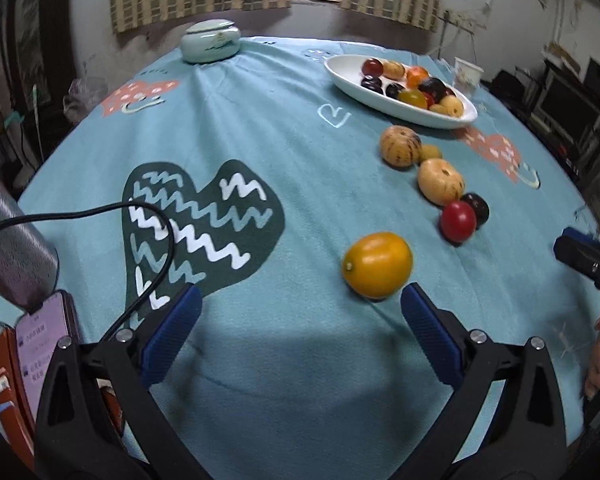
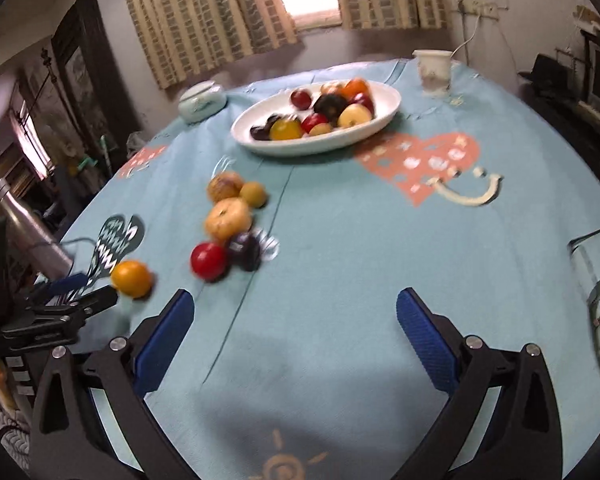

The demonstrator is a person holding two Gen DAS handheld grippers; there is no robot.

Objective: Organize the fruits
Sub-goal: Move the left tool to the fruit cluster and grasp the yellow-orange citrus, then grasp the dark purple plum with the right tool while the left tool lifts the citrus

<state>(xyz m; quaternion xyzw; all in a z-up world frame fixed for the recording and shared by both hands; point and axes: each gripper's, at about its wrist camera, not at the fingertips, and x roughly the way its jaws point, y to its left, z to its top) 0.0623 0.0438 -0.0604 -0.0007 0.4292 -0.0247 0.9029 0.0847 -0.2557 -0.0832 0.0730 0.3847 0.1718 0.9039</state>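
A white oval dish [image 1: 347, 84] [image 2: 387, 114] with several fruits stands at the back of the table. Loose fruits lie on the blue cloth: an orange-yellow one [image 1: 377, 264] [image 2: 131, 278], a red one [image 1: 457, 221] [image 2: 208, 261], a dark plum [image 1: 477, 206] [image 2: 246, 250], two tan speckled ones [image 1: 439, 180] [image 1: 399, 146] and a small yellow one [image 1: 431, 152]. My left gripper [image 1: 300, 304] is open and empty, the orange fruit just beyond its right fingertip. It also shows in the right wrist view [image 2: 88, 294]. My right gripper [image 2: 294, 306] is open and empty, right of the loose fruits.
A pale green lidded jar [image 1: 210, 40] [image 2: 202, 100] stands at the far edge. A white cup [image 2: 433, 68] stands by the dish. A phone [image 1: 40, 344] with a black cable [image 1: 100, 212], a metal cylinder [image 1: 8, 248] and a red case lie at left.
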